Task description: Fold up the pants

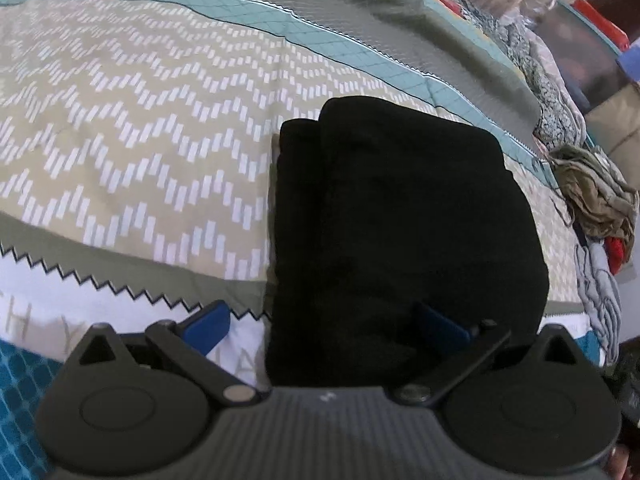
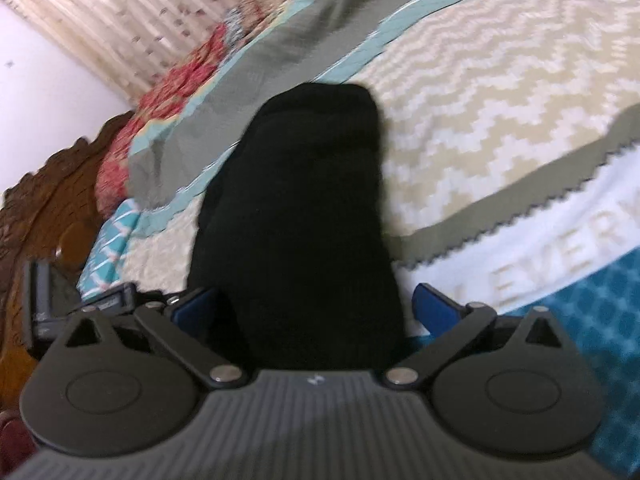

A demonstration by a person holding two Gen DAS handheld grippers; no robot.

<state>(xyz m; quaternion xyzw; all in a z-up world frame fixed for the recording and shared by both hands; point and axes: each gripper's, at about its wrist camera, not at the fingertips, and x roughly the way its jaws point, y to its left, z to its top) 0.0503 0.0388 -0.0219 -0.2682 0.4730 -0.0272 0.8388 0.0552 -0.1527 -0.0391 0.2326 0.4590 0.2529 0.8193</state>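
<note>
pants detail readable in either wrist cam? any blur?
Left wrist view: mostly sharp, bedspread pattern crisp, but the black pants are a near-featureless dark mass, only faint fold edges; strong fisheye bending. Right wrist view: motion blur throughout, pants equally crushed to black, curtain bright and washed out.

The right gripper (image 2: 316, 304) has its two blue fingers (image 2: 434, 306) spread wide, one on each side of the near end of the black pants (image 2: 296, 216). Neither finger visibly presses on the cloth. The pants lie folded into a thick dark bundle that stretches ahead of the fingers across the bed (image 2: 500, 92), on a bedspread with a cream zigzag pattern. Beyond the right finger runs a white band with pale letters. Past the left finger stands a carved wooden headboard (image 2: 52, 208), with a red floral pillow (image 2: 168, 92) farther ahead. The view is blurred.
</note>
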